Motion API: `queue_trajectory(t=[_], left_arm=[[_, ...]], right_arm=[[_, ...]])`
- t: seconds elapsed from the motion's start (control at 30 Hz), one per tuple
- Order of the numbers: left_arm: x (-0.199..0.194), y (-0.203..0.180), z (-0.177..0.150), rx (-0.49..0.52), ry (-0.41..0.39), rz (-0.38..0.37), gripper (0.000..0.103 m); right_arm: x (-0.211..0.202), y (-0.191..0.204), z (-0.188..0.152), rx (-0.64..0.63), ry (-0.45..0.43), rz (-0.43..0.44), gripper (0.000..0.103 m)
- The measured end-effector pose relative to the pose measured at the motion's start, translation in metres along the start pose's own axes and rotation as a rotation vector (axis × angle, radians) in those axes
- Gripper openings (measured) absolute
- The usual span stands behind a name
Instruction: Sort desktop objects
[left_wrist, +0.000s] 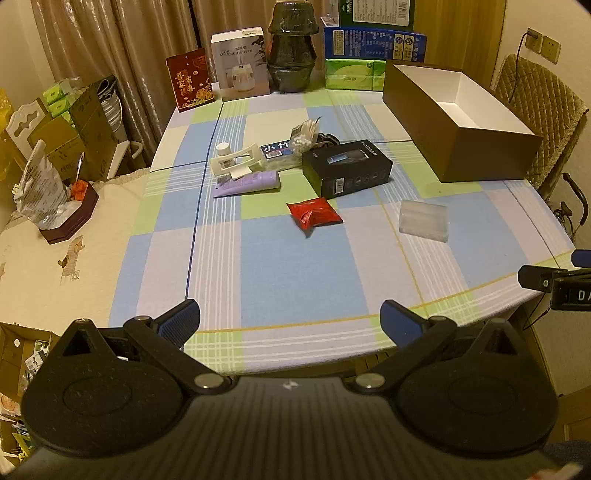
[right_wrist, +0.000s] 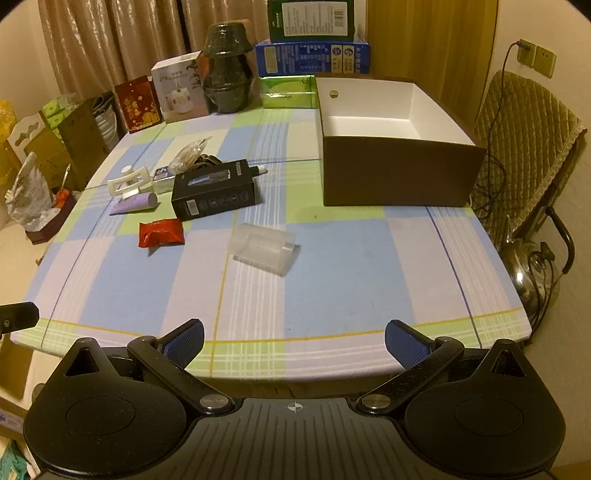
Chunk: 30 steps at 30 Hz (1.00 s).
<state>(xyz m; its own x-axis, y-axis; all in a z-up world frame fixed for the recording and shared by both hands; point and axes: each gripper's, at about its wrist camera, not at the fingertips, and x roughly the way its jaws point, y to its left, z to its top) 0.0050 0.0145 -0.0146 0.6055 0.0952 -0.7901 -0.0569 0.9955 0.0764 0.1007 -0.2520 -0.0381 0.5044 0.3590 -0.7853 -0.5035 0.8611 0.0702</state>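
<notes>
Loose objects lie on the checked tablecloth (left_wrist: 295, 266): a black product box (left_wrist: 347, 168) (right_wrist: 214, 188), a red packet (left_wrist: 314, 214) (right_wrist: 160, 232), a clear plastic case (left_wrist: 424, 220) (right_wrist: 264, 248), a purple tube (left_wrist: 247, 184) (right_wrist: 135, 203), a white holder (left_wrist: 236, 160) (right_wrist: 127, 181) and a bag of small white items (left_wrist: 304, 134). An open brown box with a white inside (left_wrist: 458, 125) (right_wrist: 395, 144) stands at the right and looks empty. My left gripper (left_wrist: 290, 319) and right gripper (right_wrist: 293, 341) are open and empty, over the table's near edge.
Cartons, a red card (left_wrist: 190, 79), a white humidifier box (left_wrist: 243, 62) and a dark pot (left_wrist: 291, 48) line the far edge. A padded chair (right_wrist: 528, 147) stands right of the table, with a metal kettle (right_wrist: 532, 269) below. A side table with clutter (left_wrist: 55, 199) stands left.
</notes>
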Motion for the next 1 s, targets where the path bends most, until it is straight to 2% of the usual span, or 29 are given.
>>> queue_trajectory(t=[0.8,1.0], left_arm=[[0.012,0.005,0.012,-0.019,0.018,0.01,0.103],[0.016,0.004,0.017,-0.055,0.027,0.032,0.103]], right_arm=[[0.014,0.005,0.014,-0.044,0.022,0.05,0.101],[0.018,0.006,0.018,-0.056,0.023,0.057,0.101]])
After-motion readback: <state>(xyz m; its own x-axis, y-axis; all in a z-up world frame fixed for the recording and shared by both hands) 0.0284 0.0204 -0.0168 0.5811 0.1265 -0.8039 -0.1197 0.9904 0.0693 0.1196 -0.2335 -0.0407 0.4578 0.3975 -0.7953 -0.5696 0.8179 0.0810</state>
